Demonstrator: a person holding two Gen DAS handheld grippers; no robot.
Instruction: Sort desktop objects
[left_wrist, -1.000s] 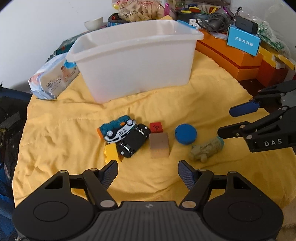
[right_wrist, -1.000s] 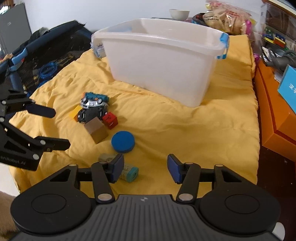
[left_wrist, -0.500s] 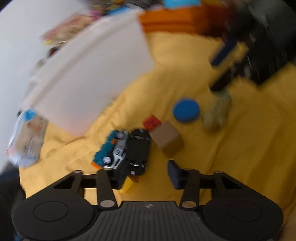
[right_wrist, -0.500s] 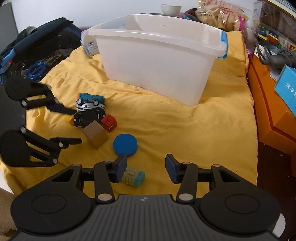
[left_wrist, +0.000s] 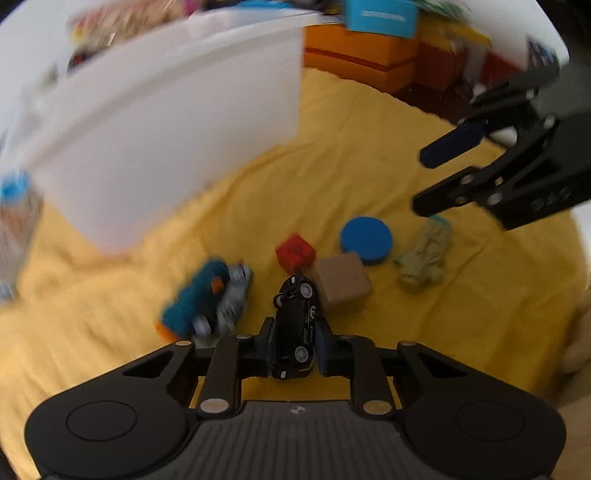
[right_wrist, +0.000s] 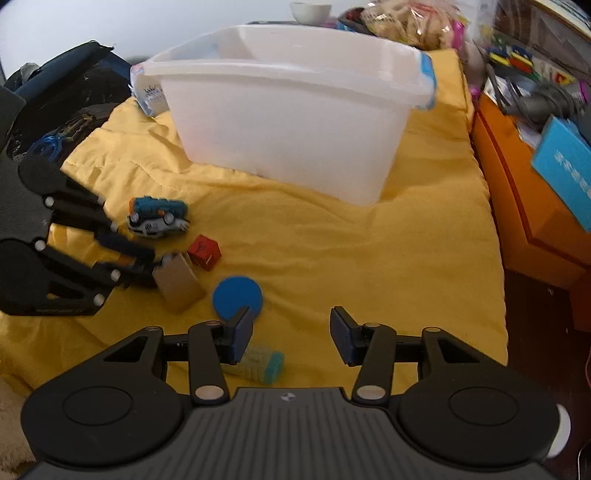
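Item: black toy car (left_wrist: 297, 325), small, rigid, probably light, with glossy flanks that may slip; it sits nose-forward between the jaws of the left gripper (left_wrist: 295, 341), which are closed on its sides, a sensible hold across the body rather than the wheels. Right gripper (right_wrist: 291, 334): jaws apart, empty, hovering over the yellow cloth (right_wrist: 369, 258) near the blue disc (right_wrist: 237, 297). Nearby: red cube (left_wrist: 294, 252), tan block (left_wrist: 341, 282), teal toy vehicle (left_wrist: 201, 295), white bin (right_wrist: 288, 122). Left view alone shows the grip on the car; right view alone shows the bin's open rim, the car being hidden.
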